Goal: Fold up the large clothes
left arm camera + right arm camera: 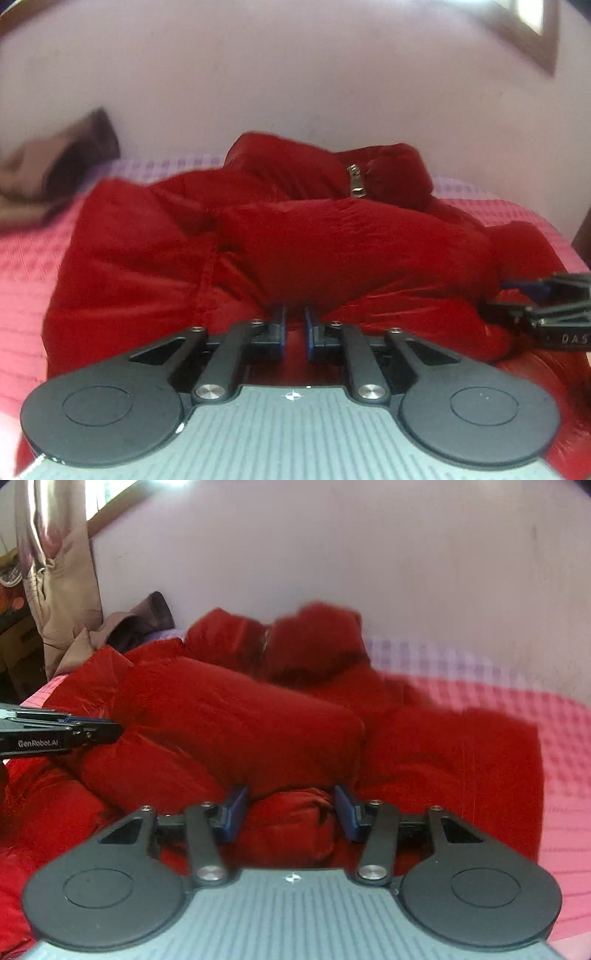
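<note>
- Red puffy jacket (295, 236) lies bunched on the pink bedspread (26, 266), against the wall.
- Left gripper (295, 321): we find jaws narrowly apart, nothing pinched.
- Right gripper (291, 805): jaws apart, straddling a jacket fold.

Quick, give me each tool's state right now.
Left tool: open by a narrow gap, holding nothing, tips at the red jacket.
Right tool: open, a bunched fold of jacket between its pads, not pinched.
</note>
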A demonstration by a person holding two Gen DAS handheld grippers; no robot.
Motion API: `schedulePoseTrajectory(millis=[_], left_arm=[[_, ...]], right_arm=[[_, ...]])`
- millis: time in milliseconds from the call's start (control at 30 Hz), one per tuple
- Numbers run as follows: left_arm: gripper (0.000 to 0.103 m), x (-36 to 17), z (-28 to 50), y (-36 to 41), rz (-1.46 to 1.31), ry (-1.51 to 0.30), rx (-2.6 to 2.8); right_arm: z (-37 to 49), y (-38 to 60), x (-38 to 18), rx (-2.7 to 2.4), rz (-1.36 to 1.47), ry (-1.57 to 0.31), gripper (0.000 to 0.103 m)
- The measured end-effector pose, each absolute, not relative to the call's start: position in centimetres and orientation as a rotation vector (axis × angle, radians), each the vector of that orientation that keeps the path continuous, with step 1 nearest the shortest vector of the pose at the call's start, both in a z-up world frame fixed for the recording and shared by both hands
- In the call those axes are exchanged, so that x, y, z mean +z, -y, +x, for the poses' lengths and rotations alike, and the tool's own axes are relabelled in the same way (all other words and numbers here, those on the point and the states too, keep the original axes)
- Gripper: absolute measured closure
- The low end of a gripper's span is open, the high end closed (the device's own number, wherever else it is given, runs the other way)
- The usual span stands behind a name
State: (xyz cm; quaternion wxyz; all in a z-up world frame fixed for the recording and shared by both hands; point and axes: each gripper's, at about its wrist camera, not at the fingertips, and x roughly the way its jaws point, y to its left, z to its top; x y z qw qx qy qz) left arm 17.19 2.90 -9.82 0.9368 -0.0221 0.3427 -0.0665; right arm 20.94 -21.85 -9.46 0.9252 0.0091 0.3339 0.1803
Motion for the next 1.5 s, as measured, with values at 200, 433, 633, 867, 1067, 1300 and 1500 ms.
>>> schedulePoseTrajectory(millis=[200, 433, 633, 867, 1067, 1300, 1500], left_arm=[[0.085, -9.6, 16.4, -2.1, 0.019, -0.669, -0.119], [0.018, -4.6, 9.0, -1.4, 0.134, -0.486, -0.036], [0.010, -2.4, 3.4, 0.6, 0.227, -0.403, -0.037], [0.004, -1.6, -0.8, 1.7, 0.209, -0.386, -0.063], [0.002, -2.1, -3.8, 0.8, 0.165, -0.393, -0.063], [0.000, -2.7, -10.2, -5.7, 0.054, -0.353, -0.114], [0.001, -4.0, -13.0, -12.3, -0.039, -0.463, -0.061]], right_arm=[[21.0, 21.9, -10.3, 0.366, 0.043, -0.680, 0.048], [11.1, 26.8, -5.4, 0.409, 0.276, -0.479, 0.010], [-0.7, 28.3, -4.9, 0.382, 0.257, -0.381, 0.005], [-10.1, 28.5, -6.5, 0.264, 0.140, -0.367, 0.000], [-12.8, 30.5, -8.3, 0.207, 0.282, -0.370, 0.000], [-14.5, 31.9, -11.7, 0.203, 0.465, -0.446, 0.000], [-15.3, 32.8, -14.0, 0.223, 0.580, -0.479, 0.000]])
